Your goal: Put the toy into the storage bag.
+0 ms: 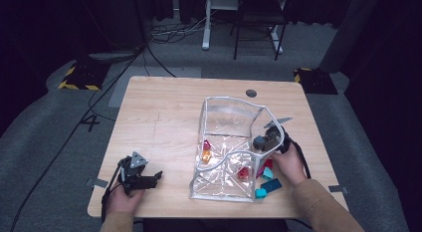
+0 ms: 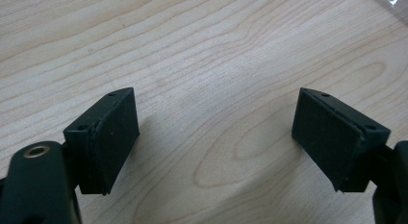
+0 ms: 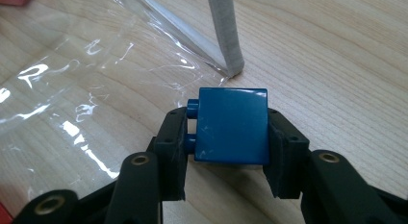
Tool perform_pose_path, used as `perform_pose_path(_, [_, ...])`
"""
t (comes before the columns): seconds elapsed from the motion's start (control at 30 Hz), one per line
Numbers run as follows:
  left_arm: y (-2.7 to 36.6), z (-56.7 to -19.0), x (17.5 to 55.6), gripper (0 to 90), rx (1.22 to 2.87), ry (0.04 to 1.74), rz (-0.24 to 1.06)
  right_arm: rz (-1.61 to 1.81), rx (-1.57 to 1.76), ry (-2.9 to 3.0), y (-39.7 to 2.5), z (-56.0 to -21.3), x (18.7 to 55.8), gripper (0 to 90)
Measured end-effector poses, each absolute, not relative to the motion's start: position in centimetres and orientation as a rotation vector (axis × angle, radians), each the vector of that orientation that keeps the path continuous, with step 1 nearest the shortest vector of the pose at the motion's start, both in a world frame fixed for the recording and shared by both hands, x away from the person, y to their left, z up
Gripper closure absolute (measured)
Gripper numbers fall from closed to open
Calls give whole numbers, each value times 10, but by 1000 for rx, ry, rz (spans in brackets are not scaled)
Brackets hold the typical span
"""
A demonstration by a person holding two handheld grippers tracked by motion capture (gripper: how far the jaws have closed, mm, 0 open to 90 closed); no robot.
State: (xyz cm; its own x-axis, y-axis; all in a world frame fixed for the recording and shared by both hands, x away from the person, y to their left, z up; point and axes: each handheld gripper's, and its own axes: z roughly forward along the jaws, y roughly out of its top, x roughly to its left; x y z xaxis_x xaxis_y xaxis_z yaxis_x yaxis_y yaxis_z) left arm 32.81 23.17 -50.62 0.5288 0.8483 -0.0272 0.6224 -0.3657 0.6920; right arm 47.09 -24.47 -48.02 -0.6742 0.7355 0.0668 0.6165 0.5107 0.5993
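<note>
From the high view, your left gripper (image 1: 149, 179) rests low on the desk (image 1: 164, 117) near its front left corner, well apart from the clear plastic bag (image 1: 231, 152) that stands open in the middle right of the desk. Your right gripper (image 1: 263, 141) sits at the bag's right edge, by its grey rim. Inside the bag lie an orange block (image 1: 206, 157) and a red block (image 1: 243, 173); just outside its front right corner lie teal blocks (image 1: 268, 186), close to your right hand (image 1: 288, 165).

In the left gripper view, your left gripper (image 2: 216, 137) has its jaws spread wide with bare wood grain of the desk (image 2: 202, 56) between them; they hold nothing.

In the right gripper view, your right gripper (image 3: 226, 147) is clamped on a blue toy block (image 3: 232, 125), one jaw against each side, with two studs of the block pointing to the left. The block is held above the desk (image 3: 337, 65), just before the bag's grey rim (image 3: 223, 31), and the clear plastic film (image 3: 96, 80) lies flat to the left.
</note>
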Motion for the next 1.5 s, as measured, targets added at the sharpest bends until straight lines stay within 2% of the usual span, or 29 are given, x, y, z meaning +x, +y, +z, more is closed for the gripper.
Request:
perform_pose_path(0.43, [232, -506, 328, 169, 2112, 1188, 444, 938, 1197, 2513, -264, -461, 466, 568])
perform_pose_path(1.5, [232, -506, 328, 169, 2112, 1188, 444, 1117, 1095, 2383, -307, -354, 435, 568])
